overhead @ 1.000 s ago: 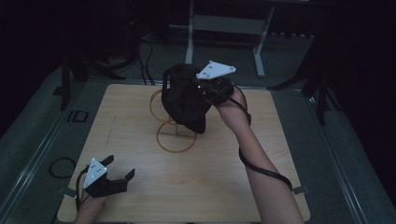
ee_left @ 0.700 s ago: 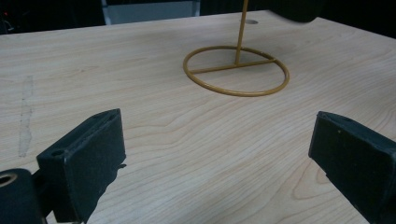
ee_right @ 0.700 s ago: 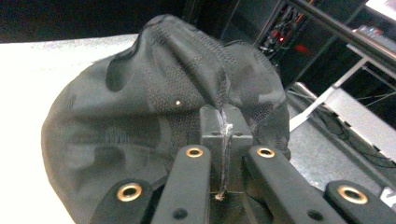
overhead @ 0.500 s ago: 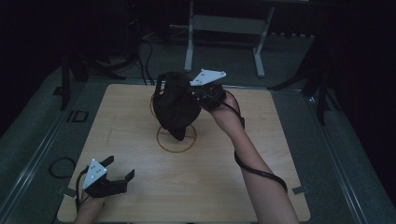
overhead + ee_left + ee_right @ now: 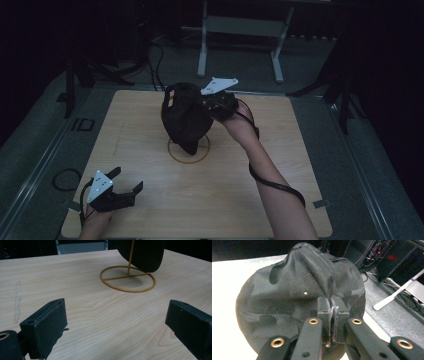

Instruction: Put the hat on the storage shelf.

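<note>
A black mesh cap hangs over a gold wire stand whose round base lies on the middle of the wooden table. My right gripper comes in from the right and is shut on a fold of the cap's fabric; in the right gripper view its pads pinch that fold, and the jaws have just been opening slightly. The left gripper view shows the stand's ring and stem, with the cap's lower edge just above them. My left gripper rests open and empty near the table's front left corner.
A grey desk frame stands on the floor behind the table. A cable loop lies on the floor at the left. Dark equipment and cables sit beyond the table's edge in the right gripper view.
My right gripper has moved down and slightly left with the cap, which now covers the stand's upper ring that showed before. The left gripper has stayed put.
</note>
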The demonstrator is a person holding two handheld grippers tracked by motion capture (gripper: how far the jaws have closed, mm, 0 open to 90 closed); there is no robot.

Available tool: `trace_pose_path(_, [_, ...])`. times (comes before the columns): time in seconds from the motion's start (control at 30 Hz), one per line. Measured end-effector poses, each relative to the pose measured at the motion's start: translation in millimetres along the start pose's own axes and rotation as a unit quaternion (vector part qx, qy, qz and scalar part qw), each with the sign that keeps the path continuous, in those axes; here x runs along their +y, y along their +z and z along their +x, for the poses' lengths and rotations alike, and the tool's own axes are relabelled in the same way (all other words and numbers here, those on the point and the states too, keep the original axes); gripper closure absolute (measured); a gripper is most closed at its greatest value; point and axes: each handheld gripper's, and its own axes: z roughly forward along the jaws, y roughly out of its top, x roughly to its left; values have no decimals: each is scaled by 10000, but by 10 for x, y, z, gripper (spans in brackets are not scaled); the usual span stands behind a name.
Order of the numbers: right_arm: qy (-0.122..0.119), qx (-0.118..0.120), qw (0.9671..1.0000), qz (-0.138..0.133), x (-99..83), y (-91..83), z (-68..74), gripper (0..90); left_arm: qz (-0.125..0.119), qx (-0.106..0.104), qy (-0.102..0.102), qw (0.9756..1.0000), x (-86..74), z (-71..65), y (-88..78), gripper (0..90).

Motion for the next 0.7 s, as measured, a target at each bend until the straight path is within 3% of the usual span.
trace_pose_path(0.17, [54, 149, 9998, -103, 12, -9, -5, 753, -8, -23, 19, 10000, 1, -5, 2, 43])
trace_pose_path(0.4, [69, 253, 9996, -39, 14, 10, 11, 629, -35, -33, -6, 10000, 3, -7, -4, 43])
trace_pose_path(0.7, [151, 243, 9996, -68, -4, -36, -23, 465, -43, -58, -21, 10000, 5, -7, 5, 43])
